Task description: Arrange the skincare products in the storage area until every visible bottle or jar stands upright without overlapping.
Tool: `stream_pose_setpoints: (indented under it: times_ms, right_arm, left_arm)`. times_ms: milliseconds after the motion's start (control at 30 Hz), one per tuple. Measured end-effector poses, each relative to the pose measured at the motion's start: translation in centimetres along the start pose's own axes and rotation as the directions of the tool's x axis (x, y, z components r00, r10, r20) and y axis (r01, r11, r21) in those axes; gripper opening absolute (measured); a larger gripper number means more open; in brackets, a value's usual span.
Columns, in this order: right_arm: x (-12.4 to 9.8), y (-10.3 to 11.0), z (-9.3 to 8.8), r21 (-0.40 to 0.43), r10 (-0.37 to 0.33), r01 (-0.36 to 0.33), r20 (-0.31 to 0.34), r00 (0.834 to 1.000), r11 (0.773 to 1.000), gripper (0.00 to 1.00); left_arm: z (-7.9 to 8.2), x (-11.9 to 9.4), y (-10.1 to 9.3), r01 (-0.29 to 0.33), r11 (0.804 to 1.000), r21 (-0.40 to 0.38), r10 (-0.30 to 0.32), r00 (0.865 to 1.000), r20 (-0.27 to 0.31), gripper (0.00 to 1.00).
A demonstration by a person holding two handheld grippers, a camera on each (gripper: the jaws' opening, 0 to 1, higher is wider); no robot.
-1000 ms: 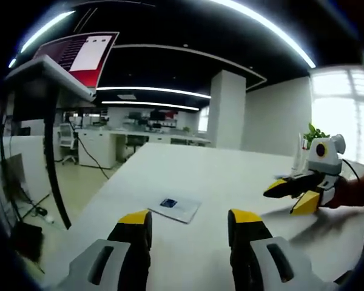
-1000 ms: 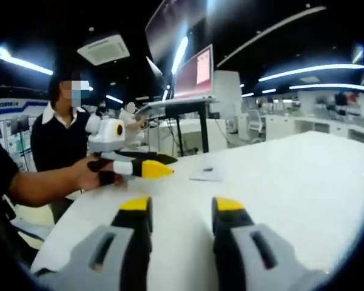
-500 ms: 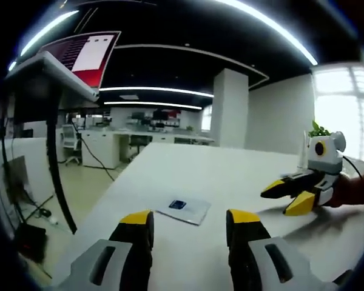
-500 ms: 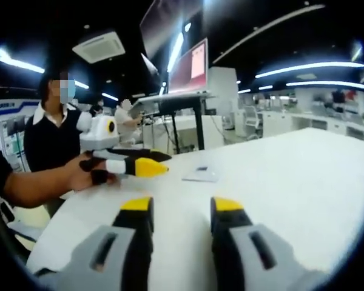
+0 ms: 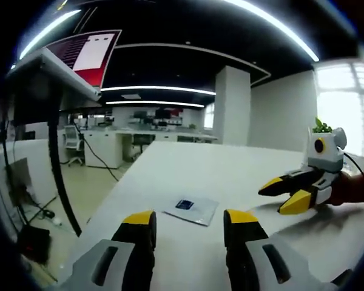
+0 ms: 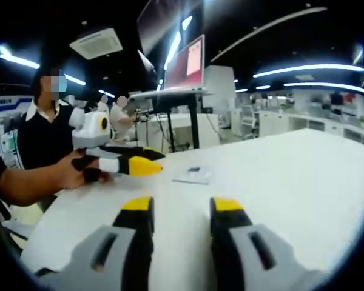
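No text can be read; the monitor [image 5: 85, 56] and the small packet [image 5: 192, 209] are too blurred.

Over the last second both cameras have drifted, so most of the shift in the pictures is the person's hands moving. Taking the flat card [image 5: 192, 210] on the white bench [image 5: 188, 170] as landmark: in the left gripper view the left tongs [image 5: 188, 224] have edged closer to the card, and the right tongs [image 5: 284, 193] have crept in toward it. In the right gripper view the left tongs [image 6: 144, 162] sit slightly lower beside the card [image 6: 192, 176].
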State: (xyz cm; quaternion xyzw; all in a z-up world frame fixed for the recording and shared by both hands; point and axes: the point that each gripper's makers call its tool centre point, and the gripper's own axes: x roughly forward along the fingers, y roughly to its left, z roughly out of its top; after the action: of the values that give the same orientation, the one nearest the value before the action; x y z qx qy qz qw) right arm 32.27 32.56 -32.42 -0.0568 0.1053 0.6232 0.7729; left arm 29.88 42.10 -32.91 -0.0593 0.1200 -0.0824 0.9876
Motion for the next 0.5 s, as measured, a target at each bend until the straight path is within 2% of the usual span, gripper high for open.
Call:
stream_pose_setpoints:
  times_ms: [500]
  right_arm:
    - [1.2,-0.8,-0.3,-0.031,-0.029,0.028,-0.026,0.999,0.999,0.35]
  left_arm:
    - [-0.2,1.0,1.1,-0.019,0.999,0.034,0.020,0.999,-0.029,0.40]
